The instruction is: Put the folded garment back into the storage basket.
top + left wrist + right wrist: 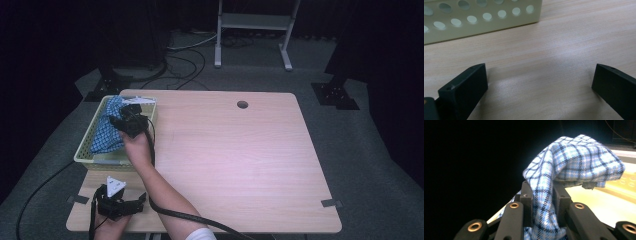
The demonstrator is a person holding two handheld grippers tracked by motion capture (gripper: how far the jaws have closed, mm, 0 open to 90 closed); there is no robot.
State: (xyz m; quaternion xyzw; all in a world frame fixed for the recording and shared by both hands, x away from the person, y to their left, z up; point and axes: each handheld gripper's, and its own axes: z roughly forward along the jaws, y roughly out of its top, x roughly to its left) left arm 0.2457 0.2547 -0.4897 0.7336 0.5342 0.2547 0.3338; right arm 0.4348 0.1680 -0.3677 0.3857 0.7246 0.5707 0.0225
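The right tongs (pixel 131 123) are clenched on a blue checked cloth (pixel 107 131), which sits in and over the pale perforated basket (pixel 89 156) at the far left of the counter (pixel 240 160). In the right gripper view the cloth (pixel 574 160) runs up between the jaws and flops over in a loose fold above them, with the basket's pale inside (pixel 604 207) beneath. The left tongs (pixel 117 202) rest released at the near left edge; their view shows the jaws wide apart over bare wood, with the basket wall (pixel 481 20) just beyond. The step looks like lifting the cloth clear of the basket. To do it well, the person should keep the pinch firm, raise the cloth straight up until the hanging end clears the rim, then carry it right over open counter. A sideways pull too early could drag the light basket, so the idle left tongs could steady its near wall.
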